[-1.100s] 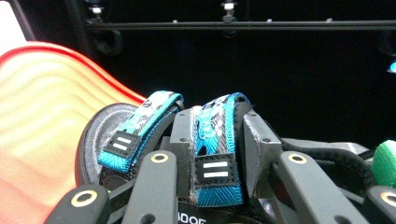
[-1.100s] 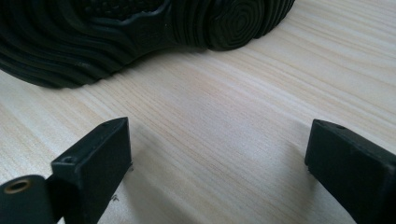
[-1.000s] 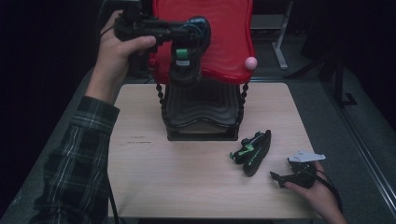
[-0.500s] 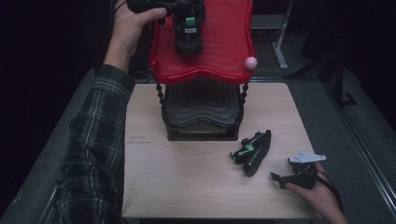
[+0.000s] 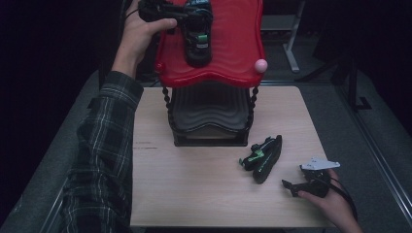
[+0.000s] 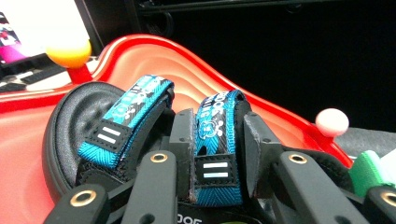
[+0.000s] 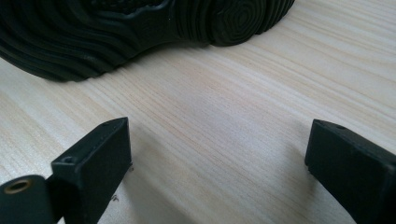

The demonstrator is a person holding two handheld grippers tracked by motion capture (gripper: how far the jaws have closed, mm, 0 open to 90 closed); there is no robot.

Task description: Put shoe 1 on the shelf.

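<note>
A black shoe (image 5: pixel 198 44) with blue straps (image 6: pixel 215 140) and a green patch sits on the red top shelf (image 5: pixel 233 53) of a small rack. My left gripper (image 5: pixel 193 22) reaches in from the shelf's far left and is shut on one blue strap, a jaw on each side of it in the left gripper view. The other black shoe (image 5: pixel 265 155) lies on its side on the wooden table (image 5: pixel 194 194), right of the rack. My right gripper (image 5: pixel 291 187) rests on the table just right of that shoe. It stands open (image 7: pixel 219 154), facing the ribbed sole (image 7: pixel 140 28).
The rack has a black lower shelf (image 5: pixel 209 109) under the red one, and beaded black posts (image 5: pixel 167 99). A pink knob (image 5: pixel 261 65) tops the front right corner, an orange knob (image 6: pixel 68 53) another corner. The table's front half has free room.
My left gripper has carried the blue-strapped shoe from the red shelf's front edge farther back over it, and the shoe now sits on the shelf. The right gripper has stayed put.
</note>
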